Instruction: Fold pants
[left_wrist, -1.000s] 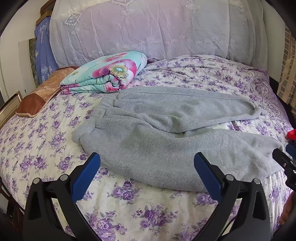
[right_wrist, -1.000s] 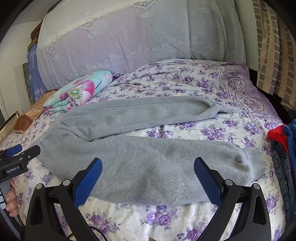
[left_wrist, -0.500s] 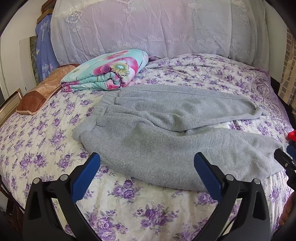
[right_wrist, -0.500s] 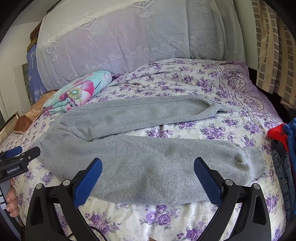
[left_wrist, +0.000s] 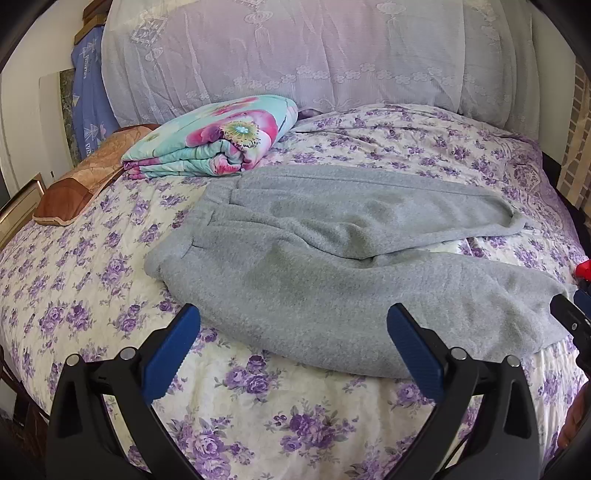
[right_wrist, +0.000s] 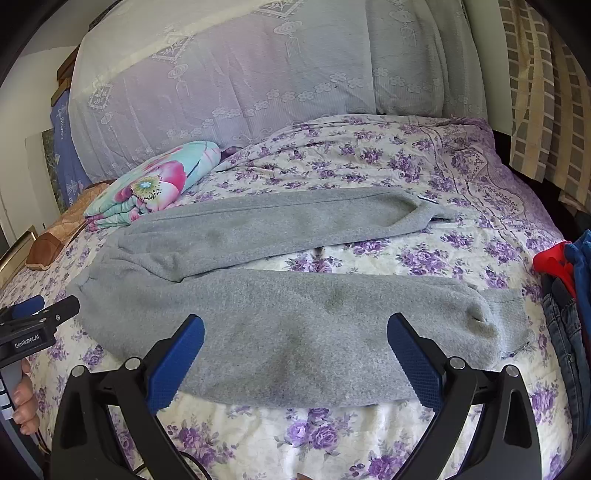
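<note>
Grey fleece pants (left_wrist: 332, 258) (right_wrist: 280, 317) lie flat on the flowered bedspread, waistband to the left, both legs stretched to the right and spread in a V. My left gripper (left_wrist: 293, 345) hovers open over the near edge of the seat and thigh, touching nothing. My right gripper (right_wrist: 295, 350) hangs open above the near leg, with its cuff (right_wrist: 506, 321) off to the right. The far leg ends at a cuff (right_wrist: 424, 206) farther back. Each gripper's tip shows at the edge of the other's view.
A folded flowered quilt (left_wrist: 218, 142) lies just behind the waistband, with a brown pillow (left_wrist: 81, 184) to its left. Large lace-covered bedding (left_wrist: 295, 55) stands at the back. Jeans and red and blue clothes (right_wrist: 565, 295) are piled at the bed's right edge.
Both views have shifted slightly: the pants sit a little higher and closer in the left wrist view. The pants themselves have not moved, and both grippers stay open.
</note>
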